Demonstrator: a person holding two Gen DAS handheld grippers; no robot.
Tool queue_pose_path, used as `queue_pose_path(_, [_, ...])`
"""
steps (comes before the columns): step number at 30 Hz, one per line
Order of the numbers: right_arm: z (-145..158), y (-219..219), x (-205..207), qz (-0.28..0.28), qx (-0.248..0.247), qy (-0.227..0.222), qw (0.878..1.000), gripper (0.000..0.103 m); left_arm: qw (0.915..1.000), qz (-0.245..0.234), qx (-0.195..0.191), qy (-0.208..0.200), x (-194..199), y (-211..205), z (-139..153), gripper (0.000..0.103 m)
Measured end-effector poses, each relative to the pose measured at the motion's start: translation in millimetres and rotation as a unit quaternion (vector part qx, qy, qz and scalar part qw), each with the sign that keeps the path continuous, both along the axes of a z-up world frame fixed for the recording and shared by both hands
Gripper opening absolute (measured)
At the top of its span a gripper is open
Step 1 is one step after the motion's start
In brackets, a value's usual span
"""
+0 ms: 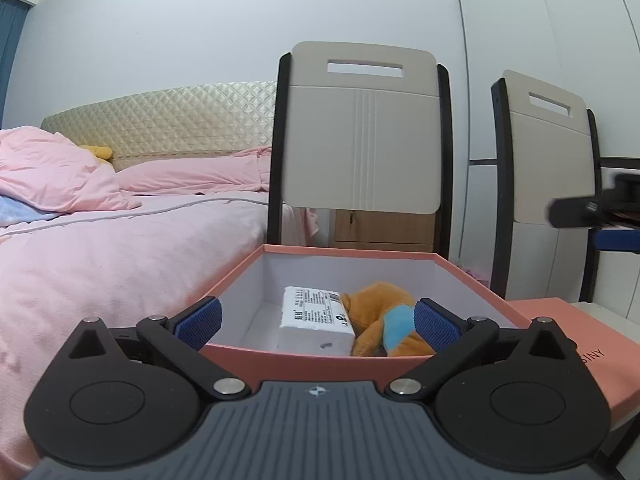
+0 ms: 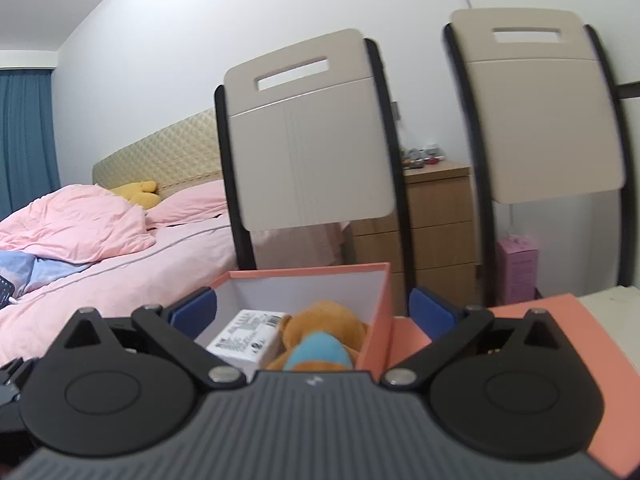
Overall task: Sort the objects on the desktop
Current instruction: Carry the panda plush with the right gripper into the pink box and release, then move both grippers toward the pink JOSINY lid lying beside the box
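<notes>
Nearest in each wrist view is a black two-finger gripper with blue ribbed pads. The left gripper (image 1: 318, 322) has its jaws spread wide with nothing between the pads, which hang just at the near wall of an open salmon-pink cardboard box with a white inside (image 1: 472, 276). The right gripper (image 2: 312, 314) likewise has its jaws fully apart and empty, above the same box's near right corner. Inside the box lie a white rectangular carton with a printed label (image 1: 316, 322) and, touching its right side, an orange plush toy with a light blue patch (image 1: 380, 320). Just right of the box lies its flat salmon-pink lid (image 1: 580, 344), resting on a pale desk (image 2: 612, 304). Behind the box stand two beige folding chairs with black frames (image 1: 362, 128). To the left is a bed with pink bedding (image 1: 100, 248), and a wooden drawer chest (image 2: 436, 216) stands by the white wall.
</notes>
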State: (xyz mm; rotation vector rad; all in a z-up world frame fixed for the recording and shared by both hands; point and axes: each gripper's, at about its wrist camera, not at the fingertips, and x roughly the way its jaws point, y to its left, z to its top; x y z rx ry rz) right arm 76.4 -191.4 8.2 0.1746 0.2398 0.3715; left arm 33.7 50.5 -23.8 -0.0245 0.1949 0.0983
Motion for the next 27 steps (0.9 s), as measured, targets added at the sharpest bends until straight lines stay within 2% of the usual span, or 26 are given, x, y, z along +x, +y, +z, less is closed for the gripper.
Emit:
queue_pose_path(4, [-2.4,-12.5,-27.8,-0.034,-0.028,-0.009,0.999,0.103,1.0,-0.006,0.001,0.0,-0.9,-3.2,-0.9,0.103])
queue_pose_path(11, [-13.9,-44.2,-64.3,-0.078,-0.048,-0.01,0.996,0.103,0.9997,-0.017,-0.017,-0.004,-3.8,-6.4,-1.6,0.103])
queue_pose_path(20, [-25.0,-61.8,-66.1,-0.097,-0.015,-0.018,0.995,0.103,0.9997,-0.024,-0.003,-0.008,-5.2,-15.6,-5.6,0.103])
queue_pose_path(23, [-32.3,-59.5,-65.3,-0.11,-0.018,-0.036,0.993,0.103,0.9997,-0.024,-0.001,-0.01,-5.2,-16.2,-6.7,0.103])
queue_pose_path(27, [-41.2,-60.1,-63.2,-0.113,-0.029,-0.028,0.993,0.103,0.9997,-0.022,-0.004,-0.01,-4.6,-16.2,-8.0,0.103])
